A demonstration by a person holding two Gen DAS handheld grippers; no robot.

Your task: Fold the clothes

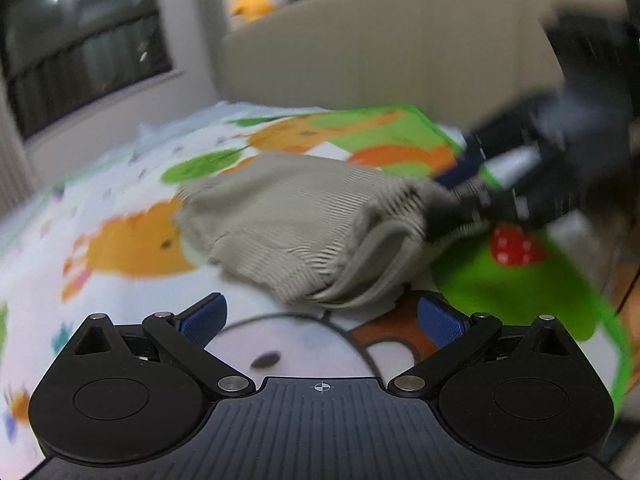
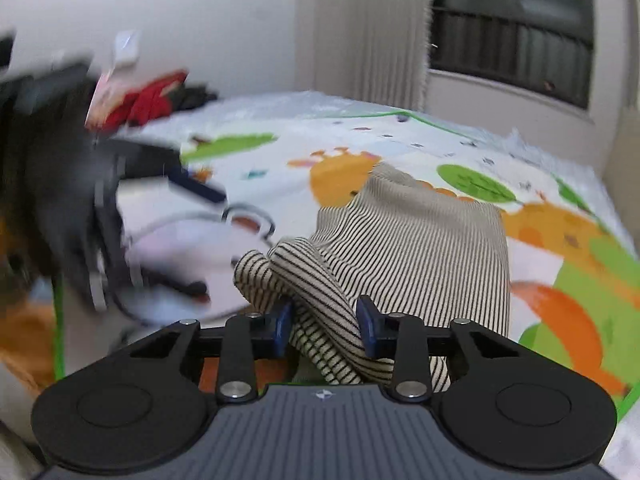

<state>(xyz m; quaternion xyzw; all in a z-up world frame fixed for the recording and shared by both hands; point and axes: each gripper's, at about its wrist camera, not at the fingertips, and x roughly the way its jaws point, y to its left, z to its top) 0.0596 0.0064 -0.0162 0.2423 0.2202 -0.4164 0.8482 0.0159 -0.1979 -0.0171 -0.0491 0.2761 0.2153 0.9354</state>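
Right wrist view: your right gripper [image 2: 324, 326] clamped a bunched fold of the striped knit garment [image 2: 412, 248], its blue pads [image 2: 366, 326] pressing the cloth from both sides. Your left gripper [image 1: 322, 320] hung spread wide and empty just short of the garment, which lay on the cartoon-print blanket [image 2: 360, 140].

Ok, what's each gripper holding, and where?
Right gripper pinches a bunched fold at the striped garment's near edge. Left gripper is open, holding nothing.
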